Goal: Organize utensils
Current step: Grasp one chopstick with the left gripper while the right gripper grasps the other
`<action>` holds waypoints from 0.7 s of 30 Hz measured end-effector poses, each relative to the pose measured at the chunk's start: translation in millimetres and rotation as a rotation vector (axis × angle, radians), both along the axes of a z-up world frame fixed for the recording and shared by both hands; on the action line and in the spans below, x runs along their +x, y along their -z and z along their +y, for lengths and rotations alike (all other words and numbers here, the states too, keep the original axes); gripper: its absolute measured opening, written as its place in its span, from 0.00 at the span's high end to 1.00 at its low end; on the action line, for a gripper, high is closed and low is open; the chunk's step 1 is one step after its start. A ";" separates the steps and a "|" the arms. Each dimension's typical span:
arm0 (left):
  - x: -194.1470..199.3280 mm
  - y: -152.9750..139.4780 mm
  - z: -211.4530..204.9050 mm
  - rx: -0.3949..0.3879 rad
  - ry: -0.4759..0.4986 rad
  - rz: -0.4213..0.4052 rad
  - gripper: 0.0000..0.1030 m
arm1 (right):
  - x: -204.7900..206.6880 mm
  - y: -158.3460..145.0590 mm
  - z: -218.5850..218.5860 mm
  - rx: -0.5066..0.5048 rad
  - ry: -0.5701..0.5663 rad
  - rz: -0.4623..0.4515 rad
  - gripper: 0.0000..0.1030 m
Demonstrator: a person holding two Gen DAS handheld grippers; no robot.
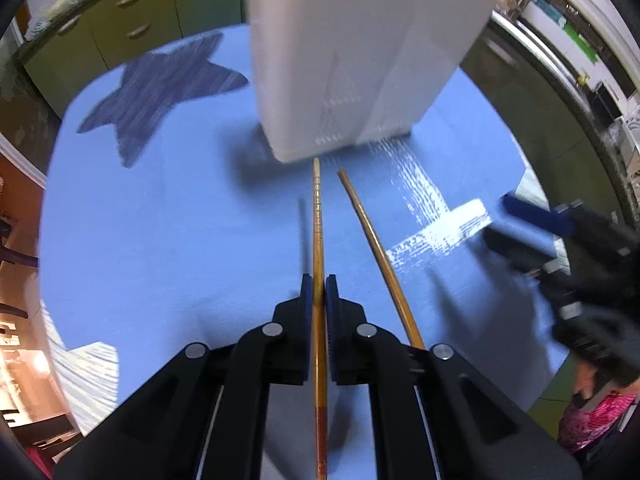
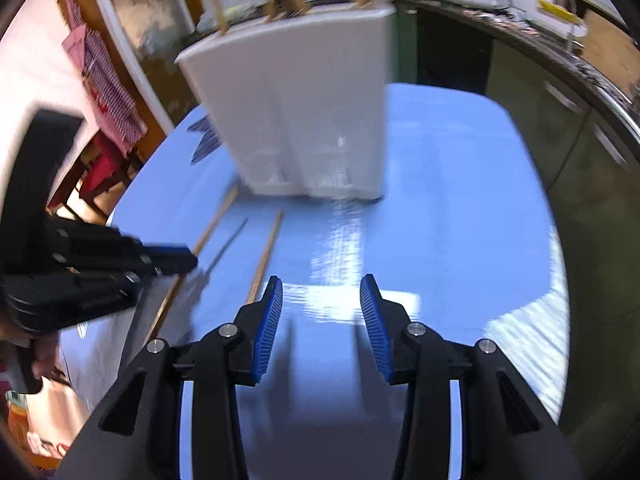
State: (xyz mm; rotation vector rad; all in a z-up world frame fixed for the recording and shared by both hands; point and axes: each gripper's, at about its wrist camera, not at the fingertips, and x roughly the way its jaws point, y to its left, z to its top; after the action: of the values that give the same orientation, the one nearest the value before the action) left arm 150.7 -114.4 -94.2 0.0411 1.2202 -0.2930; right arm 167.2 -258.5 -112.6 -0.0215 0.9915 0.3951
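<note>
A tall white utensil holder (image 1: 360, 60) stands upright on the blue tablecloth (image 1: 160, 240), blocking the way straight ahead of both grippers. Two chopsticks, one (image 1: 318, 240) clamped between the pads of the left gripper (image 1: 319, 292) and a second chopstick (image 1: 376, 248) lying loose just beside it, occupy the strip before the holder. The right gripper (image 2: 321, 292), jaws apart and empty, hovers over bare cloth, with wide free cloth to its right reaching the table edge.

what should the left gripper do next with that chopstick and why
Probably lift it and carry it toward the white holder. The left gripper is shut on one chopstick; the other chopstick lies on the blue table.
</note>
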 end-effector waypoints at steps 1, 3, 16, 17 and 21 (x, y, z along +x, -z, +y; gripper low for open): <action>-3.3 -5.7 6.7 -0.002 -0.004 -0.016 0.94 | 1.3 3.9 7.2 -0.005 -0.010 0.008 0.61; -9.9 -18.7 18.7 -0.009 -0.012 -0.049 0.94 | 4.3 12.8 22.5 -0.013 -0.029 0.027 0.61; -9.5 -42.6 45.9 -0.048 -0.035 -0.121 0.94 | 28.0 44.9 82.6 -0.145 -0.036 0.083 0.58; -10.3 -43.2 46.5 -0.050 -0.033 -0.124 0.94 | 29.3 45.3 84.5 -0.151 -0.033 0.084 0.58; -11.1 -44.5 47.0 -0.057 -0.032 -0.128 0.94 | 32.9 47.0 93.3 -0.187 -0.025 0.071 0.58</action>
State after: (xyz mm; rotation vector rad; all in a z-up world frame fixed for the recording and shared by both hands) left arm 139.6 -67.4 -49.8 -0.0087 1.0839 -0.2925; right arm 200.0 -165.2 -159.6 -0.1901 1.0969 0.3266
